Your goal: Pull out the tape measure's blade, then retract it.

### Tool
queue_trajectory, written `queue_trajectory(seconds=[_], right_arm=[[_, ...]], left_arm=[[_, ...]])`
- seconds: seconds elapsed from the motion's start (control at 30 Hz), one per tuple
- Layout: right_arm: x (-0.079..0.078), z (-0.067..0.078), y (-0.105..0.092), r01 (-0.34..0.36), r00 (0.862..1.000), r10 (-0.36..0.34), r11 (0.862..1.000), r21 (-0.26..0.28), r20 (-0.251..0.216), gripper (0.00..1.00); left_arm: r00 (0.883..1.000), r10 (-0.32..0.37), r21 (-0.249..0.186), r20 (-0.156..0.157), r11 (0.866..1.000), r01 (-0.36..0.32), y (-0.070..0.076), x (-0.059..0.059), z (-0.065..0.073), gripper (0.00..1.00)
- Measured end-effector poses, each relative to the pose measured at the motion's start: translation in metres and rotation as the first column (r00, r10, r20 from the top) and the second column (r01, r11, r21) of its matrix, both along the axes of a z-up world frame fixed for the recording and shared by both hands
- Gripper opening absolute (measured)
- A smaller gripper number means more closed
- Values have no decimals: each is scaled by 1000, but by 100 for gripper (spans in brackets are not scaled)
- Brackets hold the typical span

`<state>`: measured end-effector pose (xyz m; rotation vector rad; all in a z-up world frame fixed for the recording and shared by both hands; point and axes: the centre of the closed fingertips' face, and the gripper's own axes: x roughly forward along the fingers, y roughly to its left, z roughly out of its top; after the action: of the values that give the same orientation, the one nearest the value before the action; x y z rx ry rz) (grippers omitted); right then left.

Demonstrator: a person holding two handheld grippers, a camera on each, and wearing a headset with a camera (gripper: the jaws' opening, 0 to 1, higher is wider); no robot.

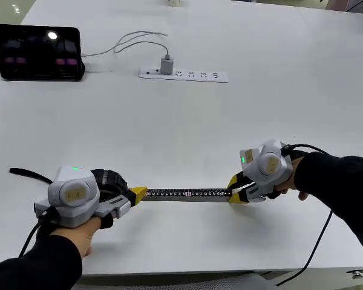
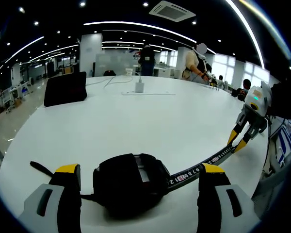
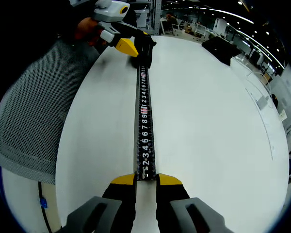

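Fingers (image 3: pixel 123 180) of the right gripper (image 3: pixel 145 181): yellow-tipped, drawn narrow, pinching the free end of the blade (image 3: pixel 144 121) from both edges; right hand (image 1: pixel 290 181) behind the gripper, in a black sleeve (image 1: pixel 339 181).

Fingers (image 2: pixel 68 171) of the left gripper (image 2: pixel 140 171): yellow-tipped, spread wide, one on each side of the tape measure case (image 2: pixel 128 182); in the left gripper view a gap shows between the case and each finger, so they bracket it without clamping; left hand (image 1: pixel 78 232) under the gripper body, also in a black sleeve.

Blade: black with white numerals and a red mark partway along; pulled out of the case, lying straight and flat on the table (image 1: pixel 187 127), running from the case at the left gripper to the right gripper's tips; the two grippers well apart, both near the table's front edge.

Tape measure case: black, rounded, resting on the table between the left fingers; a black strap (image 1: pixel 29 174) trails from it away from the blade.

Table: white, broad.

Far side of the table: dark tablet (image 1: pixel 39 51) propped upright, screen lit faintly; white power strip (image 1: pixel 184 75) lying flat, a white charger (image 1: pixel 167 64) plugged into it; grey cable (image 1: pixel 127 41) looping from the charger toward the tablet.

Grey mesh surface (image 3: pixel 24 121) at the table's edge, in the right gripper view; what it belongs to cannot be told.

Background, left gripper view: people (image 2: pixel 146 59) standing beyond the table; ceiling light strips.
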<state>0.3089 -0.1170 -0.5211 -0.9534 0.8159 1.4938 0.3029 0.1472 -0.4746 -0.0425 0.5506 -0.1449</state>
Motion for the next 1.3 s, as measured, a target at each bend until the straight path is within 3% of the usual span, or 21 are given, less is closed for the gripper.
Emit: queue_trajectory(seconds=[0.13, 0.37, 0.87, 1.07, 1.3], right_arm=[[-1, 0, 0, -11, 1000, 11, 1000, -9, 3, 12], [0, -1, 0, 54, 998, -54, 999, -7, -21, 11], [2, -1, 0, 93, 995, -94, 995, -31, -35, 11], [2, -1, 0, 109, 993, -110, 994, -25, -40, 11], [3, -2, 0, 119, 992, -120, 993, -21, -45, 11]], left_arm=[[1000, 19, 15, 5, 1000, -19, 3, 2, -2, 97], [999, 32, 30, 1, 999, -32, 6, 3, -4, 91], [994, 98, -20, -38, 995, -99, 9, 4, -10, 67], [994, 96, -6, -50, 995, -97, 10, 2, -11, 65], [994, 69, 48, -85, 997, -65, 9, 2, -15, 64]])
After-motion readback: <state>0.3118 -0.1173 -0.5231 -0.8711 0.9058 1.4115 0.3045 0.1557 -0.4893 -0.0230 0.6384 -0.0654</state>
